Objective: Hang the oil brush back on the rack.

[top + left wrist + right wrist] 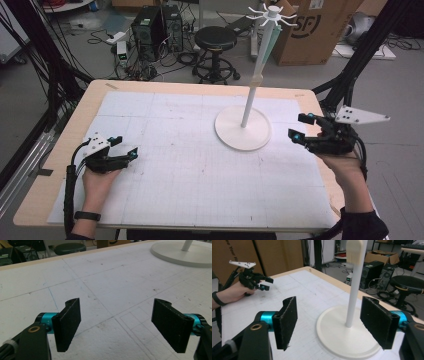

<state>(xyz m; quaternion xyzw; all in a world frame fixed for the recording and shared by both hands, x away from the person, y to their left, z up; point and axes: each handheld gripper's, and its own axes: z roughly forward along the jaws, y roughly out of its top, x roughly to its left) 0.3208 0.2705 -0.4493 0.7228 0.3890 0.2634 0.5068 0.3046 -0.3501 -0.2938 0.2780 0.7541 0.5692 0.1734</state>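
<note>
Even, bright indoor light, soft shadows, slight blur, mild glare on the white mat (190, 165).

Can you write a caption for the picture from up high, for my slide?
Two hands hold open grippers, left and right, on a white mat beside a tall white stand.

Wooden table (60, 165), white gridded mat (190, 165) covering its top, white round-based stand (243, 129) upright on mat

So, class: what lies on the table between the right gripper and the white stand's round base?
Nothing: in the high view, bare white gridded mat separates the right gripper from the stand's base.
</note>
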